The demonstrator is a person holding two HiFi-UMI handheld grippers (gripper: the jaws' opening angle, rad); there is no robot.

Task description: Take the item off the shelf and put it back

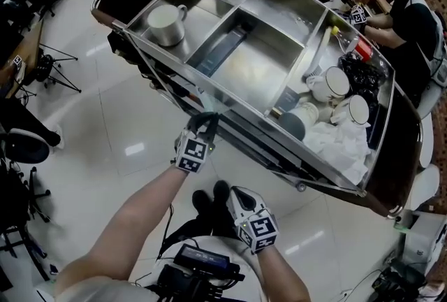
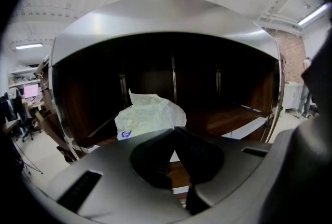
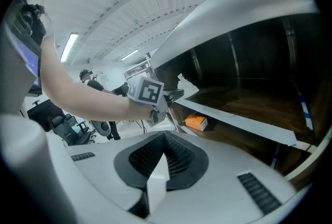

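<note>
A crumpled pale green and white packet [image 2: 148,114] is pinched at the tips of my left gripper [image 2: 174,130], whose dark jaws are shut on it. Behind it is the cart's dark wooden shelf [image 2: 223,119], under the curved steel top. In the head view my left gripper [image 1: 207,119] reaches in under the near edge of the steel cart [image 1: 265,56]. The right gripper view shows the left gripper [image 3: 174,94] holding the packet [image 3: 182,84] at the shelf's edge. My right gripper [image 1: 234,192] hangs back near my body, and its white jaws [image 3: 161,158] are shut with nothing between them.
The cart top holds a steel mug [image 1: 166,22], several white cups [image 1: 335,84] and crumpled white paper [image 1: 342,143]. An orange box [image 3: 196,122] lies on a lower shelf. A seated person [image 1: 408,14] is at the far right. Chairs and desks stand to the left.
</note>
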